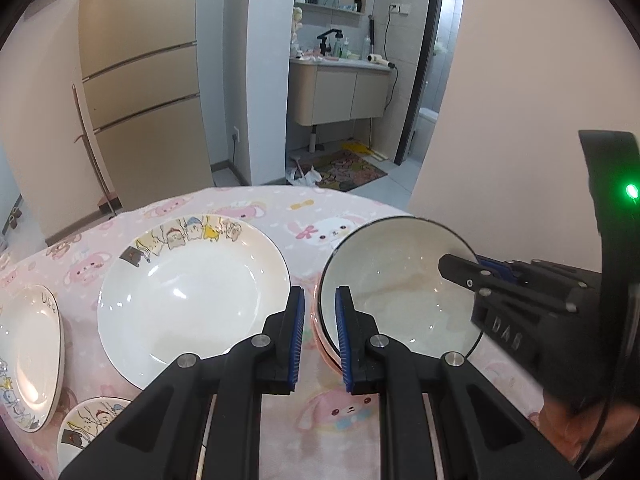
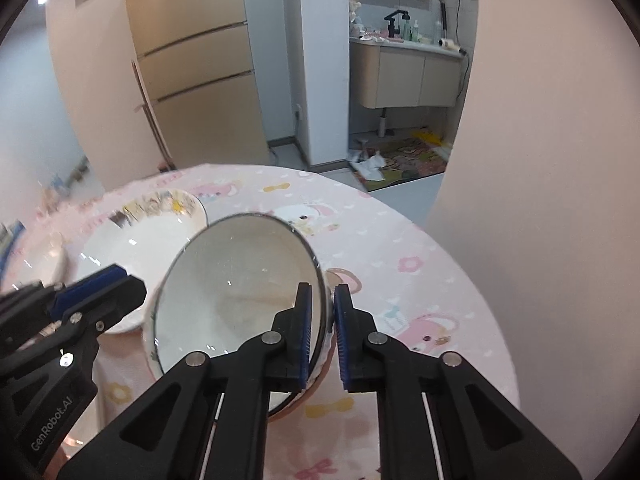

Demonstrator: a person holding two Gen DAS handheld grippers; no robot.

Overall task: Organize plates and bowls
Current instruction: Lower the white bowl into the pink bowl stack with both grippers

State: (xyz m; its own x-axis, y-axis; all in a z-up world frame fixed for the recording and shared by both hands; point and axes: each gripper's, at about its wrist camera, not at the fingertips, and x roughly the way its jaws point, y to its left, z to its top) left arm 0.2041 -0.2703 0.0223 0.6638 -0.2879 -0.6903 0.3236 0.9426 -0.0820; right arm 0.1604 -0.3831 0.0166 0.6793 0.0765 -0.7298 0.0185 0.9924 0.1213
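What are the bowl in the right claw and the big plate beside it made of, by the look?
Bowl: likely glazed ceramic; glossy cream inside with sharp light glints, thin dark rim line, wall pinched between the right claw's pads. Big plate: also looks like glazed ceramic or porcelain; shiny white well, printed cartoon figures along the rim. Melamine can't be ruled out.

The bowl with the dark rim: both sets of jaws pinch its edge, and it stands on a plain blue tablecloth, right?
Not quite. Both grip the bowl, the right gripper and the left gripper alike, but the tablecloth is pink with cartoon rabbits, not plain blue. The left wrist view shows the print clearly.
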